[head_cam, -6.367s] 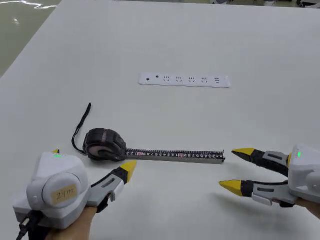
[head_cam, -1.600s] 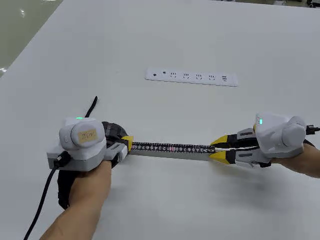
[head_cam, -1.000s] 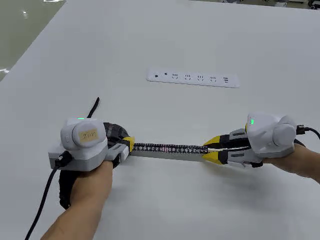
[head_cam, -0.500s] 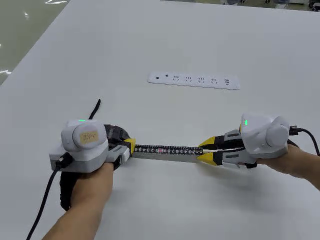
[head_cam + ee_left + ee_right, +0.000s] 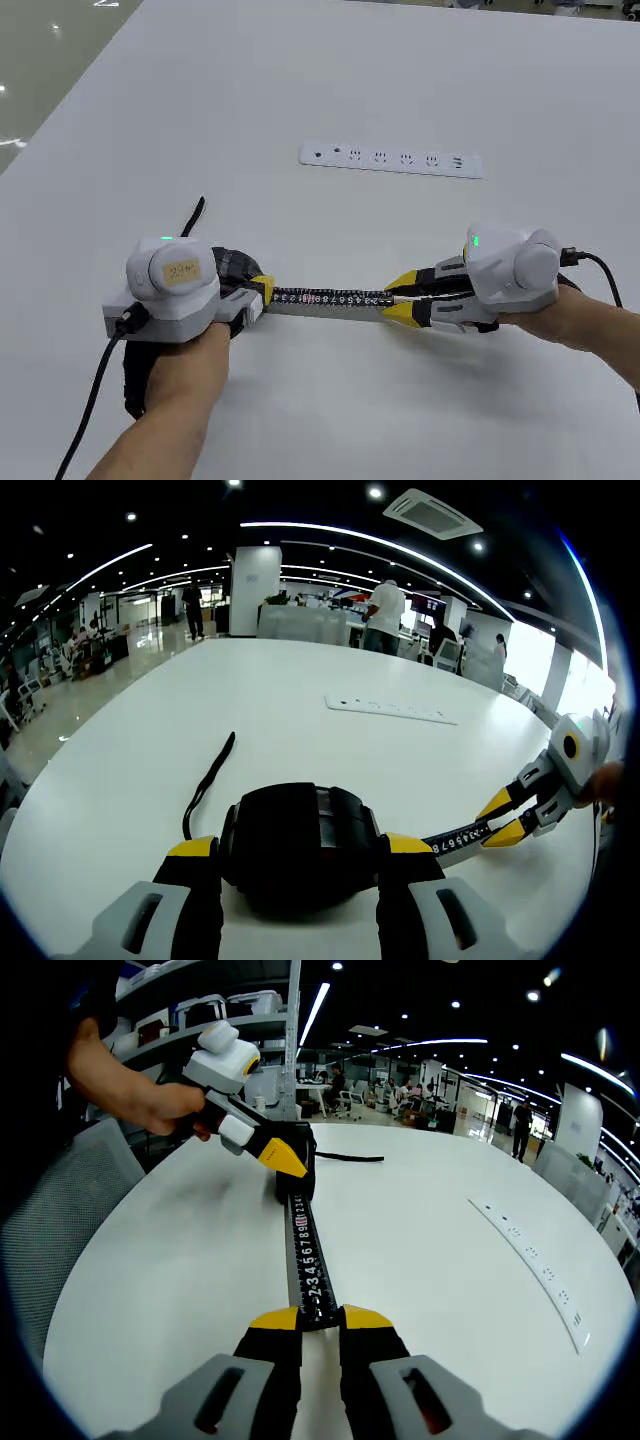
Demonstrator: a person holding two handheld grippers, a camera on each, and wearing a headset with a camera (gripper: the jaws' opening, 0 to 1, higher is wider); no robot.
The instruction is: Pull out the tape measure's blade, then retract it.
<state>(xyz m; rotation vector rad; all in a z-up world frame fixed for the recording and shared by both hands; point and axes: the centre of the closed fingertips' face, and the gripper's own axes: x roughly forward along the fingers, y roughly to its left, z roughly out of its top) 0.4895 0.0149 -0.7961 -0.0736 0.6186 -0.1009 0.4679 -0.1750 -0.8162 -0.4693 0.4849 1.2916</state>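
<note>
The black tape measure case (image 5: 237,268) lies on the white table (image 5: 300,90), and my left gripper (image 5: 258,292) is shut on it; in the left gripper view the case (image 5: 300,840) sits between the yellow-tipped jaws. Its numbered blade (image 5: 325,298) runs out to the right along the tabletop. My right gripper (image 5: 398,298) is shut on the blade's free end, and the right gripper view has the blade (image 5: 306,1260) running away from my right gripper (image 5: 318,1318) to the case (image 5: 296,1162). The case's black wrist strap (image 5: 194,215) trails toward the far left.
A white power strip (image 5: 390,159) lies flat farther back on the table, also in the left gripper view (image 5: 390,709) and the right gripper view (image 5: 530,1260). Black cables trail from both grippers toward me. The table's left edge (image 5: 75,80) drops to a shiny floor.
My right gripper has moved left toward the case with the blade's end in it, so the visible blade has grown shorter. The left gripper and case have stayed in place.
</note>
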